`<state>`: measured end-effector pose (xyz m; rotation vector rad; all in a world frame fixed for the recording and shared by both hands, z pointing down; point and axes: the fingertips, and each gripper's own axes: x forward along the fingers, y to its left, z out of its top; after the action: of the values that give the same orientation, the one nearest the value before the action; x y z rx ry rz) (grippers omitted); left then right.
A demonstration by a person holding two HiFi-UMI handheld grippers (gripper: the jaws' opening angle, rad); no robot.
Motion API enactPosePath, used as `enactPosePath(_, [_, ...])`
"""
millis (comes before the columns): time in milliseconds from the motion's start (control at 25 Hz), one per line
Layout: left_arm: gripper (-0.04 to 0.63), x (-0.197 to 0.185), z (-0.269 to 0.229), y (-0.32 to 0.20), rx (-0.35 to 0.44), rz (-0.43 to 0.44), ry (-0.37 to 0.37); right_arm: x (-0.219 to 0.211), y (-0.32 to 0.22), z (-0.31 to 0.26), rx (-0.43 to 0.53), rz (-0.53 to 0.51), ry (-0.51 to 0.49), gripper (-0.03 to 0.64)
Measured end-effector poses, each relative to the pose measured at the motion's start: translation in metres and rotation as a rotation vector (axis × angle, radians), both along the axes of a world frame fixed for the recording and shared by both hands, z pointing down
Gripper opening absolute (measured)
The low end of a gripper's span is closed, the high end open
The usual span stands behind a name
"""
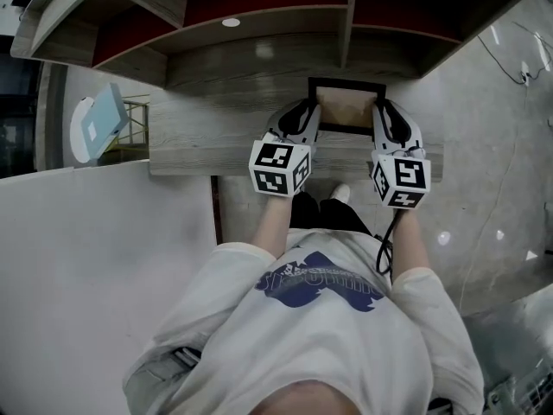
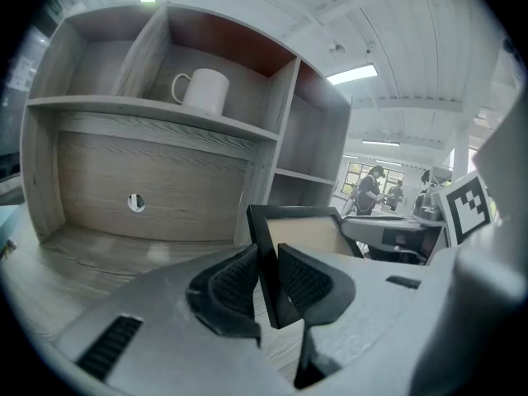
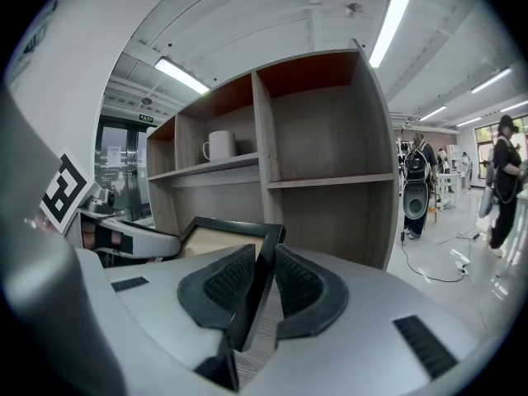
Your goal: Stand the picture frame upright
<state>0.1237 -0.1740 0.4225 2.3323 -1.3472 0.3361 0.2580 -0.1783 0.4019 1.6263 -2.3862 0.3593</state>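
Note:
A black picture frame [image 1: 346, 105] with a tan panel is held between both grippers over the grey wooden desk [image 1: 199, 137], below the shelves. It tilts, with its far edge toward the back wall. My left gripper [image 1: 311, 115] is shut on the frame's left side bar [image 2: 266, 258], one ribbed pad on each face. My right gripper [image 1: 378, 115] is shut on the right side bar [image 3: 257, 275] in the same way. I cannot tell whether the frame's near edge touches the desk.
A white mug [image 2: 206, 91] stands on the shelf above the desk, left of an upright divider [image 2: 280, 130]. A round cable hole [image 2: 136, 203] is in the back panel. A white partition [image 1: 95, 258] flanks the desk's left. People stand far right [image 3: 503, 180].

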Motion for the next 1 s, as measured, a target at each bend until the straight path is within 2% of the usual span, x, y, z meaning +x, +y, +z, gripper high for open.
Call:
enactPosePath(160, [0.080, -0.009, 0.006, -0.005, -0.007, 0.000, 0.005, -0.009, -0.004, 0.005, -0.004, 0.002, 0.004, 0.071])
enactPosePath(680, [0.081, -0.026, 0.020, -0.034, -0.001, 0.079, 0.034, -0.027, -0.025, 0.016, -0.004, 0.070, 0.044, 0.072])
enactPosePath(1000, [0.083, -0.026, 0.035, -0.036, 0.001, 0.048, 0.013, -0.027, -0.034, 0.032, -0.009, 0.032, 0.039, 0.072])
